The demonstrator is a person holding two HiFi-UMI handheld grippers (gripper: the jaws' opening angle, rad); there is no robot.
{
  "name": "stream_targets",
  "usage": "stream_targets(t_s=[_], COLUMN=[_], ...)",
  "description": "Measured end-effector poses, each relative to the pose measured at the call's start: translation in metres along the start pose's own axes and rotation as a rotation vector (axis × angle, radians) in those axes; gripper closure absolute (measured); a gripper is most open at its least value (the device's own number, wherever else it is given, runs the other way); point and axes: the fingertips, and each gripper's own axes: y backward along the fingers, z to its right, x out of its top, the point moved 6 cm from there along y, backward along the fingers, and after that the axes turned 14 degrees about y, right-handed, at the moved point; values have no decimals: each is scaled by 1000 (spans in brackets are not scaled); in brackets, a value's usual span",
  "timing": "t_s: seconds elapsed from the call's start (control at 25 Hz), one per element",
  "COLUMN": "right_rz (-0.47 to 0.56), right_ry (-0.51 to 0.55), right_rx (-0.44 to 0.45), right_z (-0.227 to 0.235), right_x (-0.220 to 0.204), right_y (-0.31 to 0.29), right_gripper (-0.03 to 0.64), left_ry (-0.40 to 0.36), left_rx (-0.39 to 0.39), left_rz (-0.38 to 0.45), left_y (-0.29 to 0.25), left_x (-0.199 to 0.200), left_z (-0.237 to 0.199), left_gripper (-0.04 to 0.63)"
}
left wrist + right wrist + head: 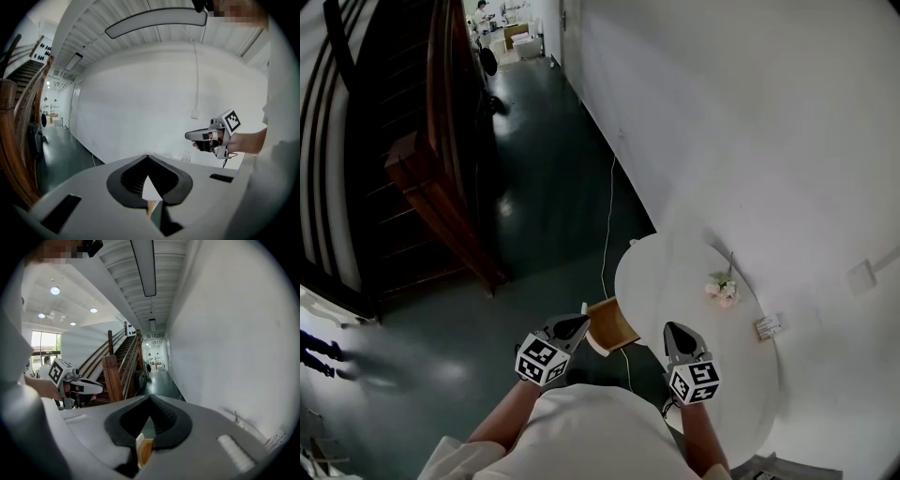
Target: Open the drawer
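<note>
A round white table [741,375] stands against the wall. From its near left edge juts a brown wooden drawer [611,323] with a white front. My left gripper [579,322] hangs just left of the drawer, jaws shut and empty. My right gripper [672,328] hovers over the table's edge to the drawer's right, its jaws also shut with nothing in them. In the left gripper view the closed jaws [148,157] point at the wall, and the right gripper [190,136] shows beyond them. In the right gripper view the closed jaws [150,396] point down the corridor, with the left gripper [98,387] at the left.
A small bunch of pale flowers [722,289] and a small card [767,326] are on the table. A white cable [607,234] runs along the dark floor by the wall. A wooden staircase [441,187] rises at the left.
</note>
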Motion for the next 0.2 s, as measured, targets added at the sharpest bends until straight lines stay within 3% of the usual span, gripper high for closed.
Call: stream_targets(t_s=[0.2], right_rz=[0], right_ry=[-5], right_rx=[0], right_z=[-1], right_x=[-1], right_y=[3], right_gripper=[606], left_ry=[7], left_rx=[-3], left_rz=[2], left_y=[3], left_x=[-3], left_z=[4], left_gripper=[589])
